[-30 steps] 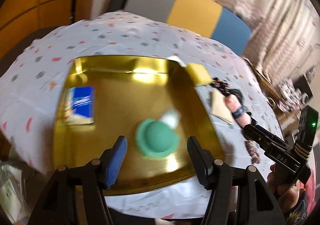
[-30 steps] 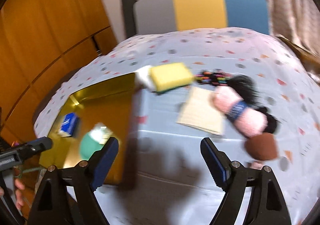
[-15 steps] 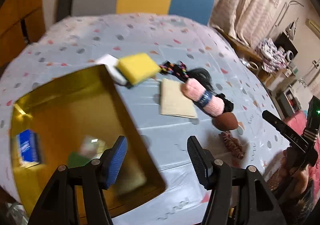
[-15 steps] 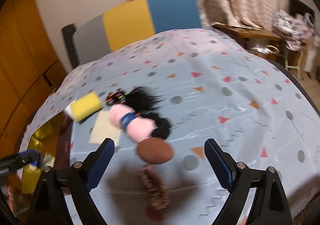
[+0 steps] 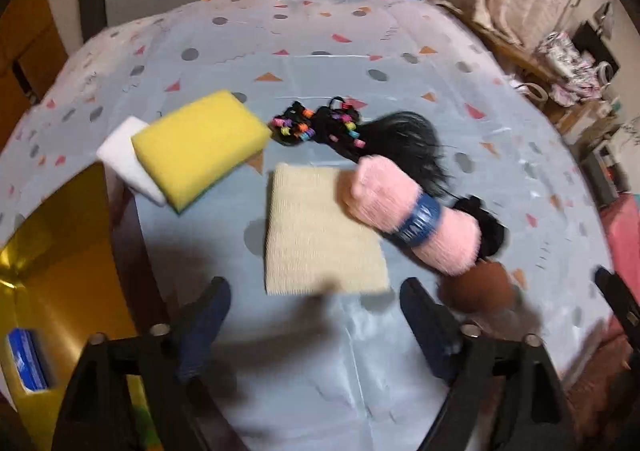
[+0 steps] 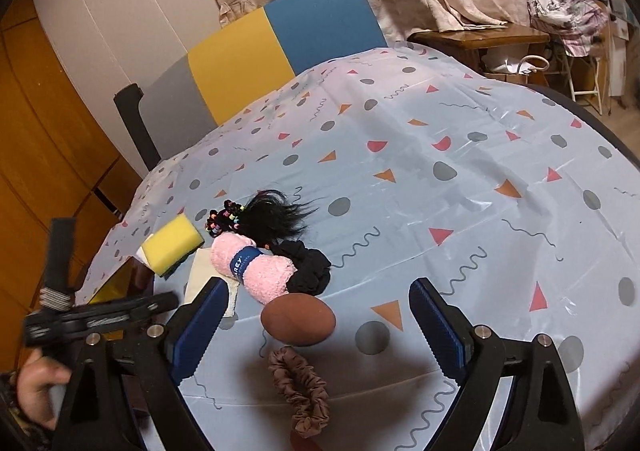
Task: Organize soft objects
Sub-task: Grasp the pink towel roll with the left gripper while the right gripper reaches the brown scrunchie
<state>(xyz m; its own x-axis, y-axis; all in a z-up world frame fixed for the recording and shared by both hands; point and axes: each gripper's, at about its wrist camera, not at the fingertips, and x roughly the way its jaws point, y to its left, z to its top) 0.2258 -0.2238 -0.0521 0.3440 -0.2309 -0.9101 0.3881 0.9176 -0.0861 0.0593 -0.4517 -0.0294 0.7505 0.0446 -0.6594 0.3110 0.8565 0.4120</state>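
My left gripper hovers over the table just short of a beige cloth; its jaws are opening with nothing between them. A pink rolled towel overlaps the cloth's right edge. A yellow sponge rests on a white one by the gold tray. My right gripper is open, with a brown oval puff lying untouched on the table between its fingers. Just in front of it lies a brown scrunchie. A black scrunchie sits behind the towel.
Beaded hair ties and a tuft of black hair lie behind the towel. A blue packet is in the tray. A person's hand holds the left gripper. A chair back stands beyond the table.
My left gripper swung right from above the tray to the cloth and widened; the green round item once between its fingers stayed behind. My right gripper swung right over the brown puff.
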